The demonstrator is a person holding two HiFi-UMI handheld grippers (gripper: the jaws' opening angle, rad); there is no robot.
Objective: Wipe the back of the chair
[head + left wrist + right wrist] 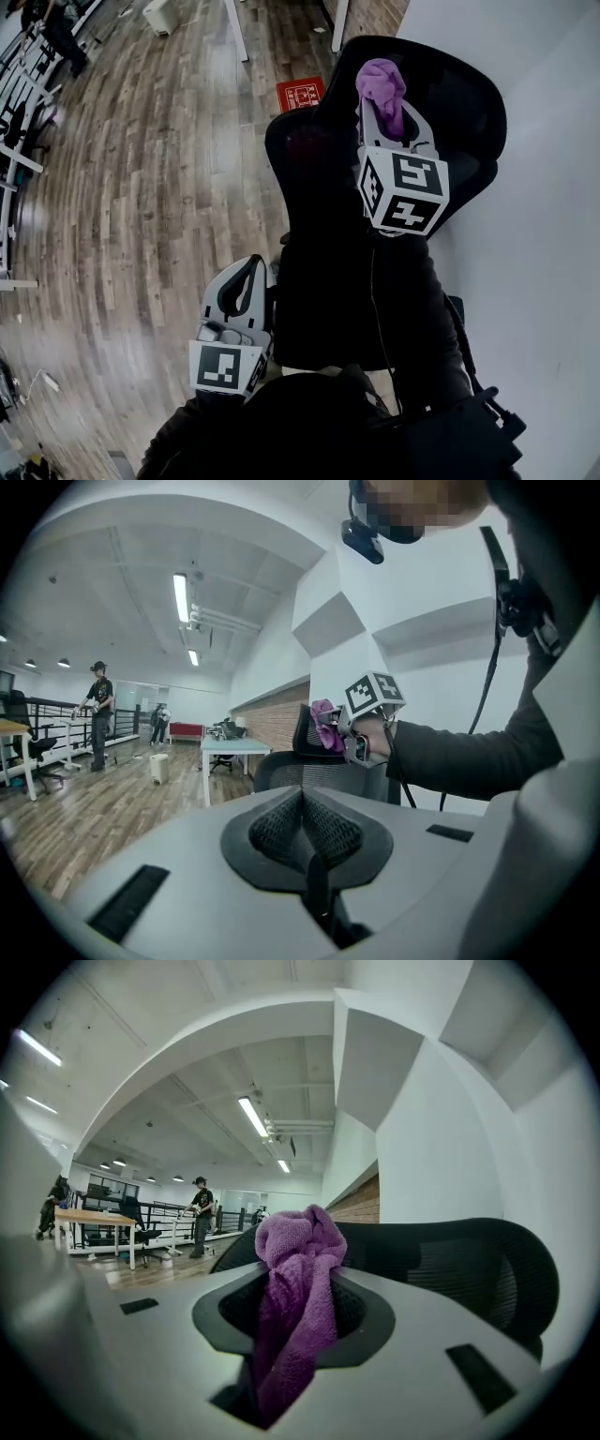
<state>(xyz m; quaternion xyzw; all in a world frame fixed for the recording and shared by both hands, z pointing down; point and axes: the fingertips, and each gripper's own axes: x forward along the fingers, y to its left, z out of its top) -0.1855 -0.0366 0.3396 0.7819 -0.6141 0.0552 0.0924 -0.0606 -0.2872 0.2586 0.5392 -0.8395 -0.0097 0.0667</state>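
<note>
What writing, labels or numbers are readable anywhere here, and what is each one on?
Red panel on the floor: white print, too small and blurred to read.
Right marker cube, left marker cube: black-and-white square patterns only, no letters or numbers.
Nothing else shows readable text.

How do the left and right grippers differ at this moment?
The right gripper is shut on a purple cloth; the left gripper is shut with nothing between its jaws. The right gripper is held high at the top of the chair back; the left gripper sits lower, near the person's body and off the chair back. Both have the same grey build and a marker cube.
</note>
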